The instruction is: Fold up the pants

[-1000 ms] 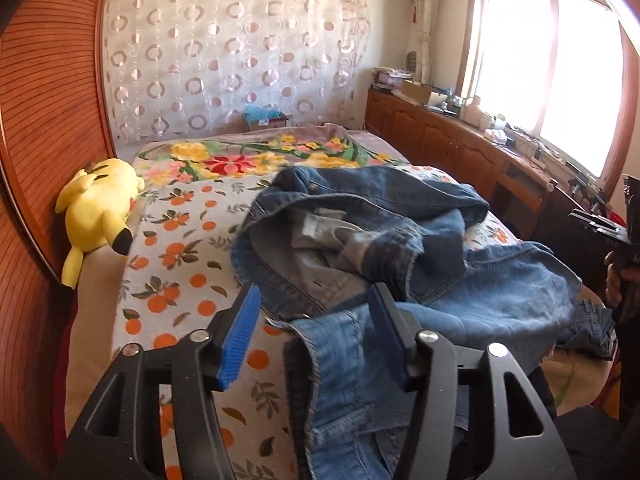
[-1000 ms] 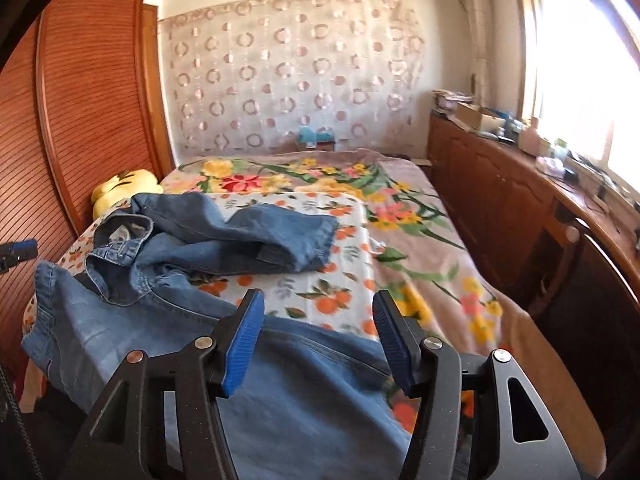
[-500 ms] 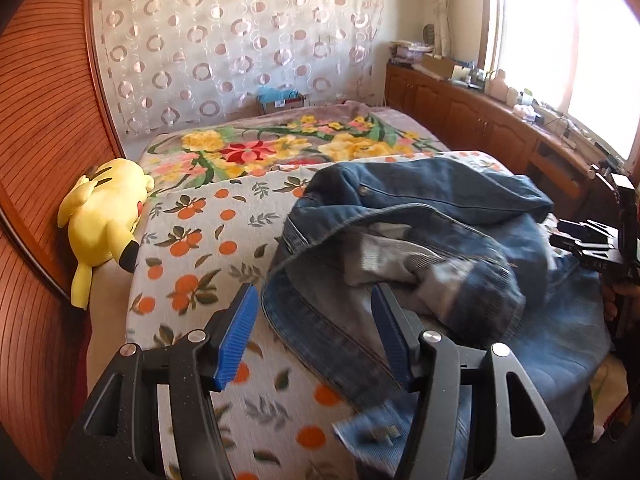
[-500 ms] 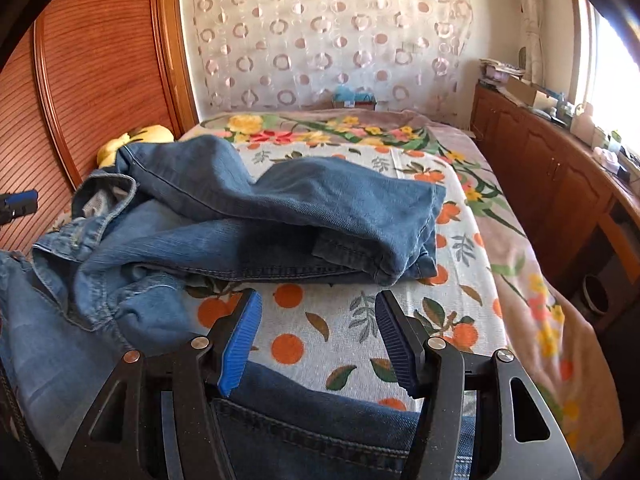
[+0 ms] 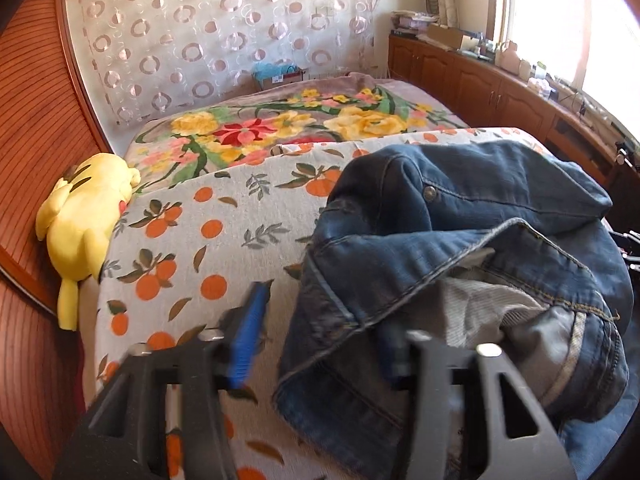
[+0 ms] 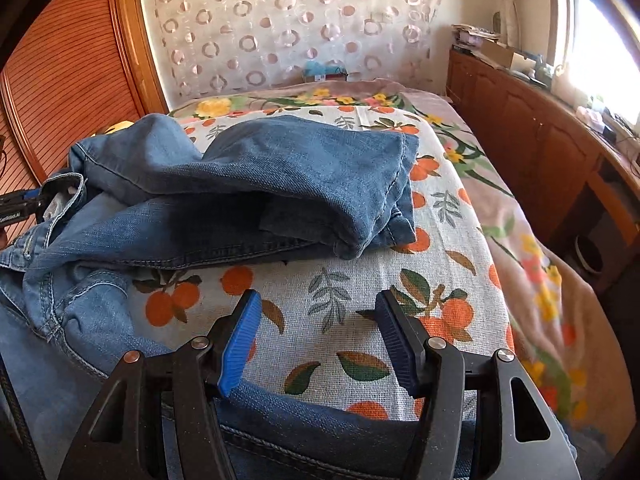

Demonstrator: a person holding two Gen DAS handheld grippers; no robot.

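Crumpled blue jeans lie on the orange-print sheet of the bed. In the left wrist view the waistband opening faces me, grey pocket lining showing. My left gripper is blurred and its jaws are closing around the waistband's near edge. The right pad is inside the denim and the left pad stands clear of it. In the right wrist view a folded-over leg lies ahead. My right gripper is open over the bare sheet, with a denim strip under its base. The left gripper shows at that view's left edge.
A yellow plush toy lies at the bed's left edge against a wooden slatted wardrobe. A floral blanket covers the far half. Wooden cabinets with clutter run along the right under the window. A small box sits at the far end.
My left gripper moved forward and down onto the waistband and its jaws narrowed. My right gripper advanced over the sheet, bringing the folded leg closer; its jaws stayed as wide.
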